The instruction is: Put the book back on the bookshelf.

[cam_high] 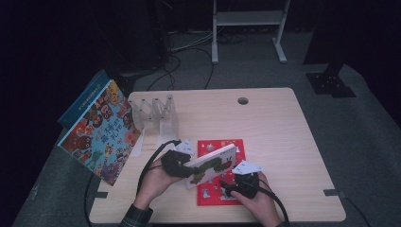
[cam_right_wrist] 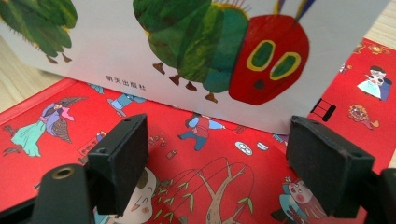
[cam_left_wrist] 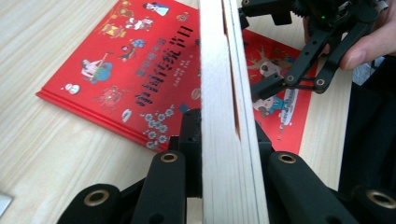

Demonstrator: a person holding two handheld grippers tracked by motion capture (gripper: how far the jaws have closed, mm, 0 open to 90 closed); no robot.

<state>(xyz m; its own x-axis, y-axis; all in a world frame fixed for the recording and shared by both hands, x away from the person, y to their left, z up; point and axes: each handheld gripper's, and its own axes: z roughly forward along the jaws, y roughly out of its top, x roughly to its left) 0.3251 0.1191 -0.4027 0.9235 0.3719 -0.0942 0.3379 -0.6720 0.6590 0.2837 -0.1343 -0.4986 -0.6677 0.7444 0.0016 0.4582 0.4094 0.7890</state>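
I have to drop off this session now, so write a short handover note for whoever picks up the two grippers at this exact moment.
Left gripper: shut on the caterpillar book, clamping its edge and holding it tilted up above the red book.
Right gripper: open, holding nothing, jaws just in front of the caterpillar book's cover and over the red book.
Red book: flat on the table, near the front edge.
Clear book rack stands at the table's rear left; a large monster-cover book leans off the left edge.
Done: caterpillar book lifted.
Left, probably: carry it to the rack, then the red book.
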